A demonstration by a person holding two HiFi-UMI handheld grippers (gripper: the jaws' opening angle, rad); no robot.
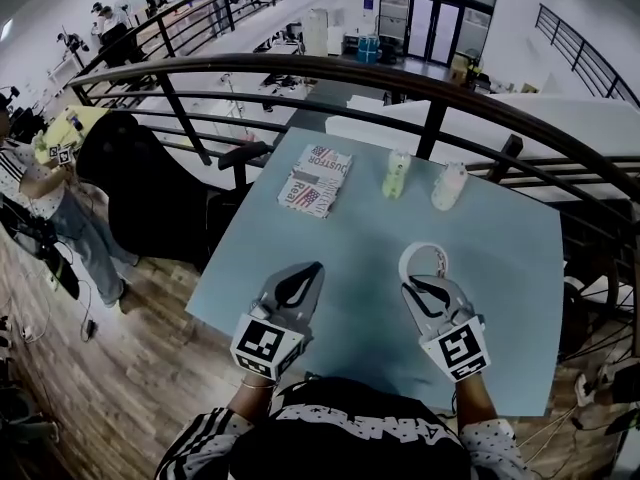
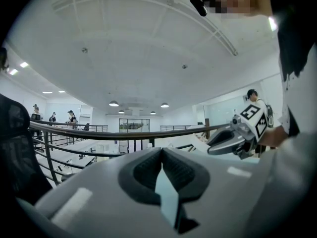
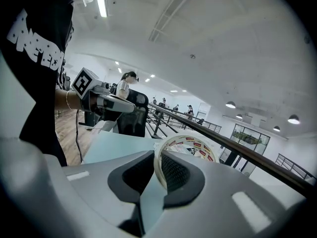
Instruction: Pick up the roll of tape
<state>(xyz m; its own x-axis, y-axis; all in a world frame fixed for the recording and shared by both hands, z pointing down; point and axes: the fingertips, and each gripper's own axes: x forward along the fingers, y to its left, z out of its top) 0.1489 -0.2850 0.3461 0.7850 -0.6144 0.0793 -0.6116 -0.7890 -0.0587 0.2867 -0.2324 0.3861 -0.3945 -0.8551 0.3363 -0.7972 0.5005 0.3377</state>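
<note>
looking down in the head view, the right gripper (image 1: 424, 290) has its fingers pinched on the near wall of the tape (image 1: 423, 259). the ring sits straight ahead of the tips, over the bench (image 1: 500, 258). whether it has left the bench i cannot tell. the left gripper (image 1: 303, 280) sits well apart to the left, so the right hand is the nearer one.

left gripper view: fingers closed together on nothing, pointing level across the bench.

right gripper view: the tape's wall runs down between the pads, the ring rising up and right of the tips. the gripper tilts slightly downward. a straight lift looks like all that remains.
</note>
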